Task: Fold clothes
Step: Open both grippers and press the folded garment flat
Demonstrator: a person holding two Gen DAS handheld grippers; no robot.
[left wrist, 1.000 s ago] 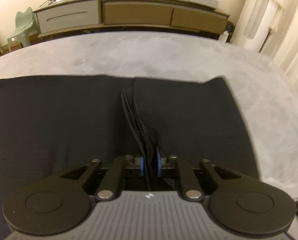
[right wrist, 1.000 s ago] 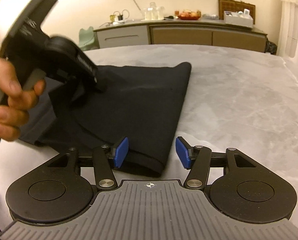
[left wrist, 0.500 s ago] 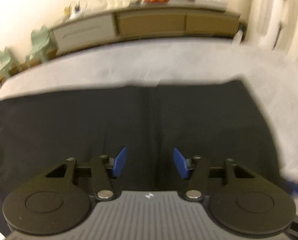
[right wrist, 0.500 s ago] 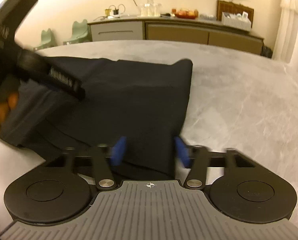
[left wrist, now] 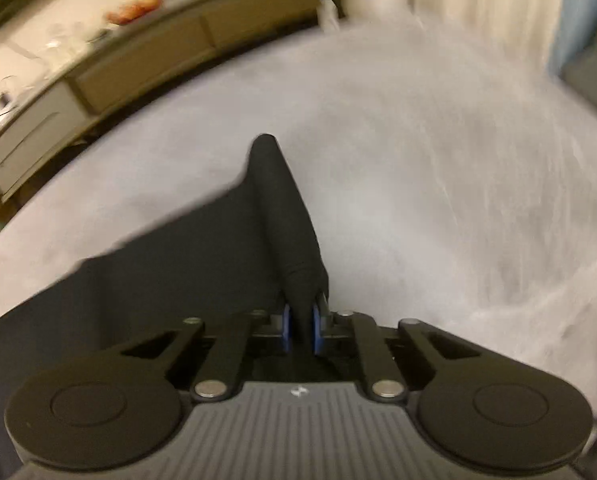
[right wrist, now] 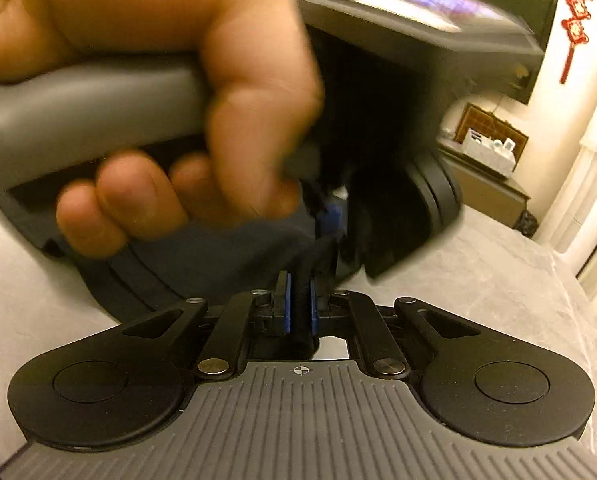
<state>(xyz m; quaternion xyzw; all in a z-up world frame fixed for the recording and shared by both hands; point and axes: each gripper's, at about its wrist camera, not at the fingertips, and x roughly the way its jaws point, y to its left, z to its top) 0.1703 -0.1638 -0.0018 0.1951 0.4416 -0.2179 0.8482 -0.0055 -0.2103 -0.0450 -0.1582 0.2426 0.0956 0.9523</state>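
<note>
Fingers (left wrist: 285,330) of left gripper closing on one black garment (left wrist: 286,216), right fingers (right wrist: 285,309) pinching it too, easing apart.

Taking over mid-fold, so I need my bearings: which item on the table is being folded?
On the pale grey marbled tabletop, find the only cloth: a black fabric garment lying flat. Its near edge is bunched into a raised ridge, pinched between the blue pads of the left gripper and the right gripper. Nothing else there is dark or soft.

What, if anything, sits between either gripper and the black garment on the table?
Nothing visible. The left gripper is closing on a raised fold of the black garment, and cloth sits between the opening jaws of the right gripper. The left hand merely crowds the right view.
</note>
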